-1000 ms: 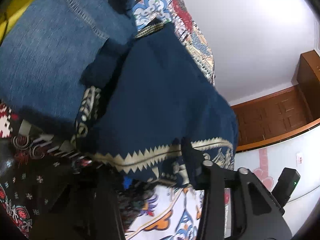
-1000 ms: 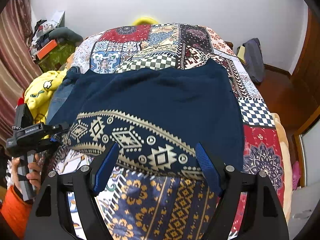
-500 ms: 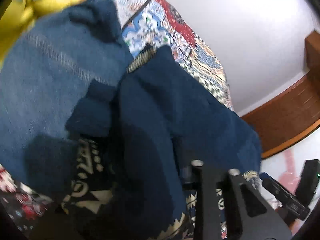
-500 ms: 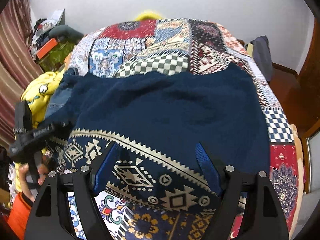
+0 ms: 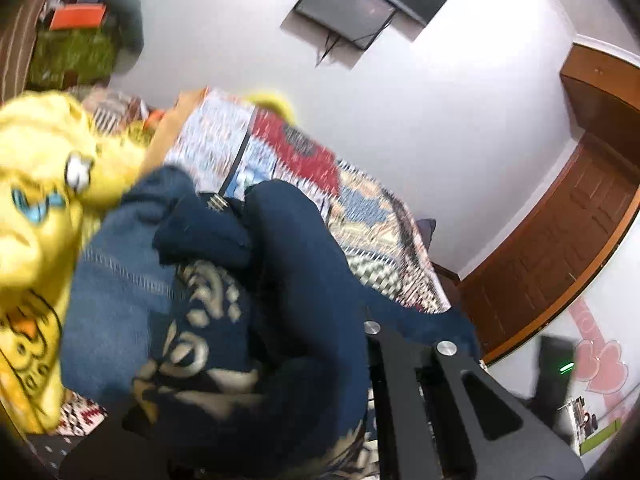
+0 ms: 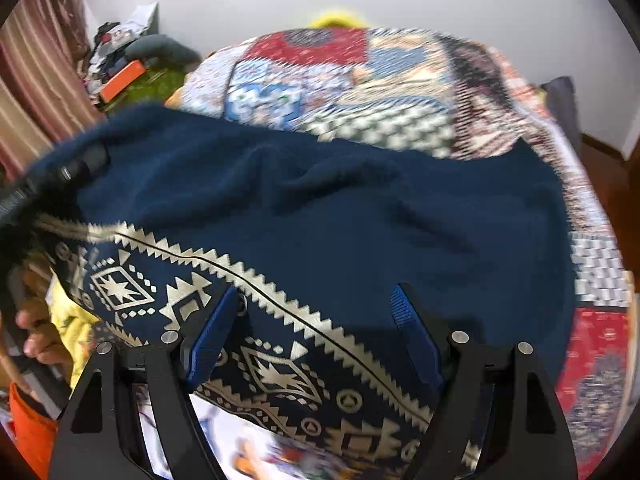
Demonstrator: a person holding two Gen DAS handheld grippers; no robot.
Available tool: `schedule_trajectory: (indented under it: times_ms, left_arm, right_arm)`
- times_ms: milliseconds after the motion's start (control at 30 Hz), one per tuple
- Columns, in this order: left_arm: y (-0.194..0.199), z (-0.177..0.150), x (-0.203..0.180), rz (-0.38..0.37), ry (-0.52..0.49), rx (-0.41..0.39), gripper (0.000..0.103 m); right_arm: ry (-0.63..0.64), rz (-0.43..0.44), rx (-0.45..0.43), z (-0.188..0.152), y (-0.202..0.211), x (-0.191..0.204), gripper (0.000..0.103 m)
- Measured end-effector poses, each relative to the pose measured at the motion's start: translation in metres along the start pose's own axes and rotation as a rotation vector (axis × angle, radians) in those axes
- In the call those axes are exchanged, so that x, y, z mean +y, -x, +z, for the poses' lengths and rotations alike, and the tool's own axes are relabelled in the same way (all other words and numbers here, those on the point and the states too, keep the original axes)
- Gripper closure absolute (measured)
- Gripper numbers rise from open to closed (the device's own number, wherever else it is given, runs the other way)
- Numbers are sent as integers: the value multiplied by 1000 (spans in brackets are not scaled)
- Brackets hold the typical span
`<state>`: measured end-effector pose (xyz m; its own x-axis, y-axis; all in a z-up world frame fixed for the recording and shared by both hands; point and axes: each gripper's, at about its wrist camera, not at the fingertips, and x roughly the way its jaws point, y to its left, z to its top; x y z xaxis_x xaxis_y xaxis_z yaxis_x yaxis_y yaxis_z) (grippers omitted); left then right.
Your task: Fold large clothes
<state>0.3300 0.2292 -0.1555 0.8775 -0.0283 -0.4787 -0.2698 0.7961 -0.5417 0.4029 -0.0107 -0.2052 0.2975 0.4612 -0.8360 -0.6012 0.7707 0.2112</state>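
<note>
Fingers of the right hand-held gripper stand wide apart over the patterned hem of the navy garment, gripping nothing. The left hand-held gripper is buried in bunched navy cloth; its grip cannot be told. The garment lies spread across the patchwork bed, beside denim and a yellow blanket.

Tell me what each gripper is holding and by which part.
The left gripper grips the navy garment at its patterned hem edge, lifting it. The right gripper is open, holding nothing, with the hem between its fingers.
</note>
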Motion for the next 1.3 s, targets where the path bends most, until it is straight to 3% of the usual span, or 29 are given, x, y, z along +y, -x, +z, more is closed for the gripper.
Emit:
schedule_trajectory:
  times_ms: [167,367,567,700,933,1067,1233,1300]
  left_arm:
    - [-15,4,-37,-2,-63,36,94]
    - [-35,-13,-103,-68,-140,94,94]
    - [-62,-46,-169,-140,-243,194,94]
    - [-80,-84,-206,-190,-332,278,94]
    - [-119,-144,-219,-186,-457,497,94]
    - [-116,-155,-216,-156,-555,513,93]
    - [-98,-156,-225,-158,-606,542,60]
    - [-82,-155,-231,-157,-623,524,41]
  right_arm:
    - [7,0,12,-12,-16,12,26]
    - [-124,49,-35,-35,34,-24,27]
    - [-146,-143,-32,-55,80,-80,27]
    - [-245,-175,-63,-71,107,-119,26]
    - [-311,-209,-90,-86,133,-147,26]
    - [-309,-207,-126,-89,152,-150,26]
    - [-301,-202,-170,-88,173,-147,26]
    - [-292,-195,-188,-87,178,-143,26]
